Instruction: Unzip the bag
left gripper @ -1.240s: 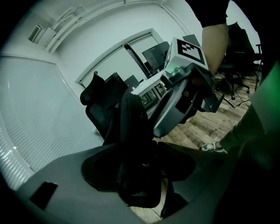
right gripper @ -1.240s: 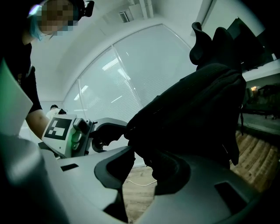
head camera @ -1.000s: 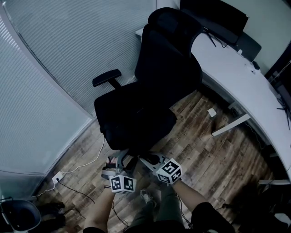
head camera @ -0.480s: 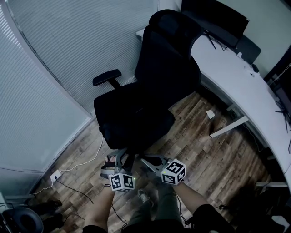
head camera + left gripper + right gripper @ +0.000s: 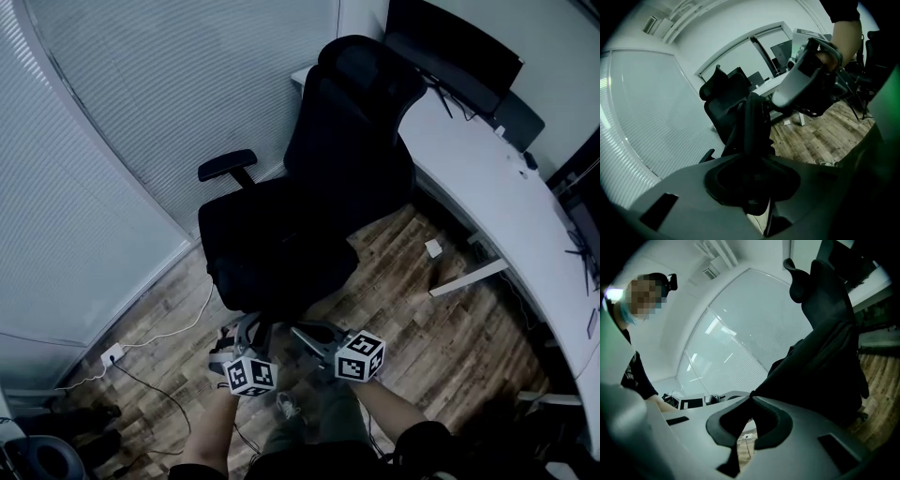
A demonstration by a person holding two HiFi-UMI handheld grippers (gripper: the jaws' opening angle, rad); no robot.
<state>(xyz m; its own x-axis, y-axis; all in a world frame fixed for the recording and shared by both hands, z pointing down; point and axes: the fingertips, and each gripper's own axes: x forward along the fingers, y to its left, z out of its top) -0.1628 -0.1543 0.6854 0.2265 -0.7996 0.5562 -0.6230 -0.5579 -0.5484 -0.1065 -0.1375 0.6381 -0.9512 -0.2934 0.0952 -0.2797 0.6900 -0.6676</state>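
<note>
The black bag (image 5: pixel 277 267) lies on the black office chair's seat and is hard to tell from it. Both grippers reach its near edge from below. My left gripper (image 5: pixel 246 326) is closing, and a narrow black strap-like part of the bag (image 5: pixel 751 119) stands between its jaws, which touch it on both sides. My right gripper (image 5: pixel 294 330) is shut, pinching an edge of the bag's black fabric (image 5: pixel 811 366) at its tips (image 5: pixel 751 397). The left gripper view also shows the right gripper (image 5: pixel 801 84) close by. No zip is visible.
The chair's backrest (image 5: pixel 361 122) and armrest (image 5: pixel 227 165) rise behind the bag. A white desk (image 5: pixel 487 178) curves along the right. White blinds (image 5: pixel 141 112) fill the left. Cables and a socket (image 5: pixel 111 354) lie on the wooden floor (image 5: pixel 450 319).
The head view has drifted slightly. Both grippers have stayed at the seat's near edge, and the right gripper's cube has shifted a little to the right.
</note>
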